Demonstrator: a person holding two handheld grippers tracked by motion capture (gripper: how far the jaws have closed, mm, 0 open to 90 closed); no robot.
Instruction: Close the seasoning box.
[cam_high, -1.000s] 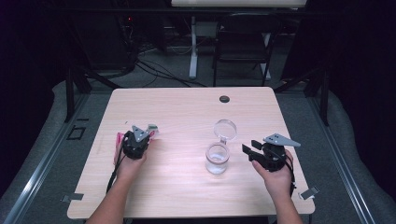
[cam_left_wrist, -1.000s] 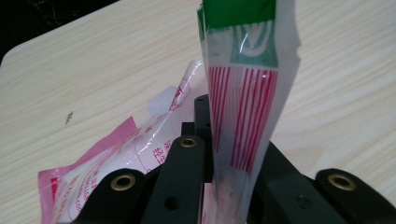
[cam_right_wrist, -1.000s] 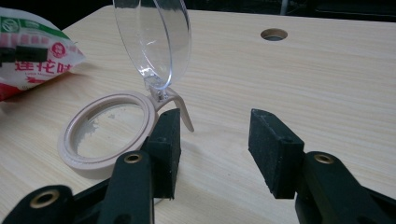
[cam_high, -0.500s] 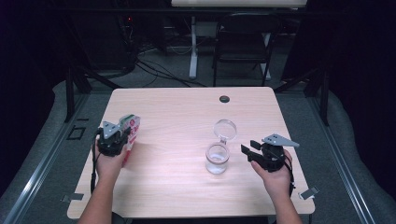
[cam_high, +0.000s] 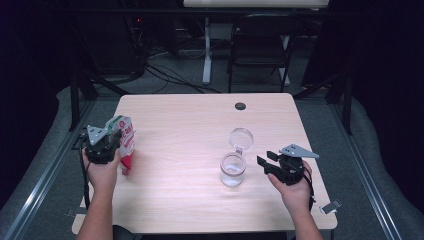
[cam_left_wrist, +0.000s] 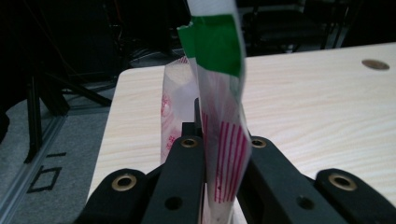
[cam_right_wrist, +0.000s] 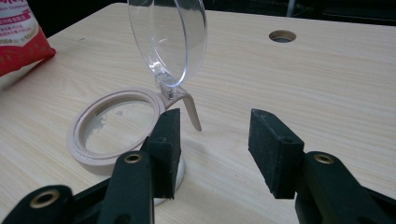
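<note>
At the left, our left gripper (cam_high: 111, 140) pinches the red-and-white plastic pouch with a green top (cam_high: 123, 142) upright between its fingers (cam_left_wrist: 187, 172). Rightward, our right gripper (cam_high: 266, 163) stands spread and empty, the clear glass jar with a flipped-open lid (cam_high: 233, 168) just beside its left finger (cam_right_wrist: 166, 144).

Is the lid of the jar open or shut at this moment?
Open. The clear lid stands up on its hinge behind the jar, and the beige rim of the mouth is uncovered.
</note>
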